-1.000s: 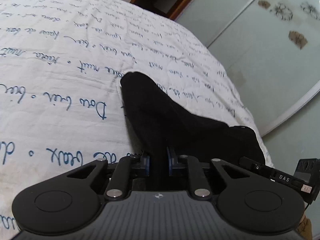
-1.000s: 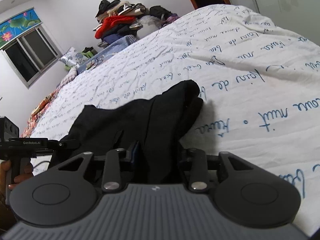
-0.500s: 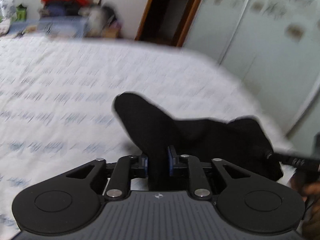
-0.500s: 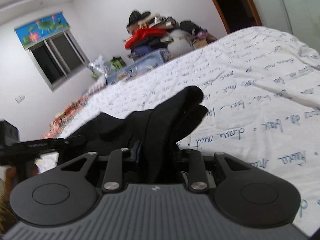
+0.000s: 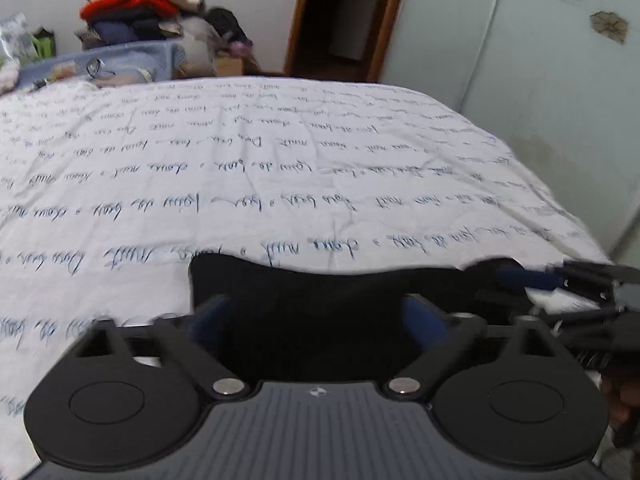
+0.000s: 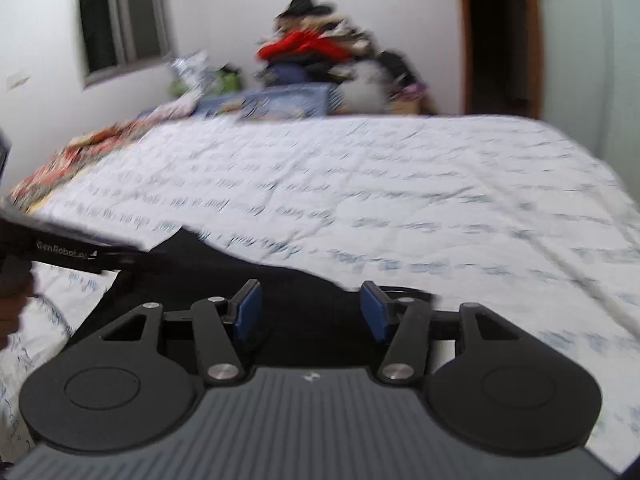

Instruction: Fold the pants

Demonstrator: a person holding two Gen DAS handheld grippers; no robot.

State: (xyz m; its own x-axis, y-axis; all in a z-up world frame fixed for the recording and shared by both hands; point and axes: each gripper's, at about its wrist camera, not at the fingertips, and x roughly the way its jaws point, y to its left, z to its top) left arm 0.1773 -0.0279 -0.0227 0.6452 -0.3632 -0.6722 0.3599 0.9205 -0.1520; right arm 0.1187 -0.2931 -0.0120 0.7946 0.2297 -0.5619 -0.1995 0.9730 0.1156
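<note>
The black pants lie flat near the front edge of the white quilt with blue script. My left gripper hangs over them with its jaws opening, spread wide. The cloth lies between the blue pads, which do not press on it. At the pants' right end one of the right gripper's fingers shows. In the right wrist view the pants lie under my right gripper. Its jaws are opening, with the pads apart and clear of the cloth. One of the left gripper's fingers reaches in from the left.
A pile of clothes on a blue bin stands beyond the bed's far side, beside a dark doorway. Flower-patterned wardrobe doors run along the right. A window is on the far wall. A person's hand holds the left gripper.
Both grippers were shut on raised folds of the pants; both have let go and spread their jaws. The pants now lie flat. Both cameras have levelled out and tipped up toward the far wall.
</note>
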